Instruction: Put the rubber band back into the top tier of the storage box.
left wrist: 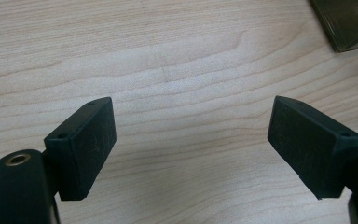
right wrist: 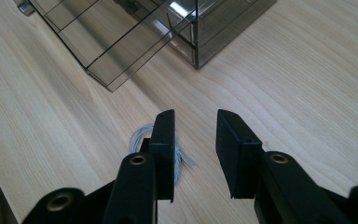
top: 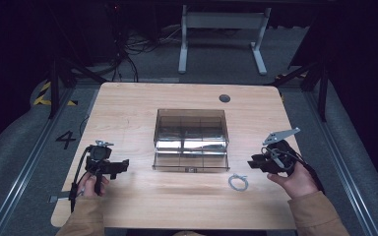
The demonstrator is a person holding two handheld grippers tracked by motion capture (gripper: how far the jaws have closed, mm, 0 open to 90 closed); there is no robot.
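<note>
- The right gripper sits near the table's right edge, toward the near right corner, its jaws partly apart with nothing between them.
- The small coil of pale cord lies flat on the table just ahead of the near edge, close beside that gripper; in the right gripper view one jaw overlaps the coil, so the jaws stand off to its side rather than astride it.
- Risk: closing from this offset would likely pinch only one strand or push the loop away, because the coil is thin, light and lies flush on smooth wood.
- Risk: pressing down to scoop it could drive the jaw tips into the tabletop.
- The smoky clear drawer box stands at the table's middle with its lower drawer pulled out toward the near edge; a careless sweep toward it could knock that drawer's front corner.
- The left gripper hangs over bare wood near the near left corner, jaws wide apart and empty (well apart from the coil).
- Count: two grippers, one coil, one box; it seems to have two drawers, though glare makes that uncertain.
</note>
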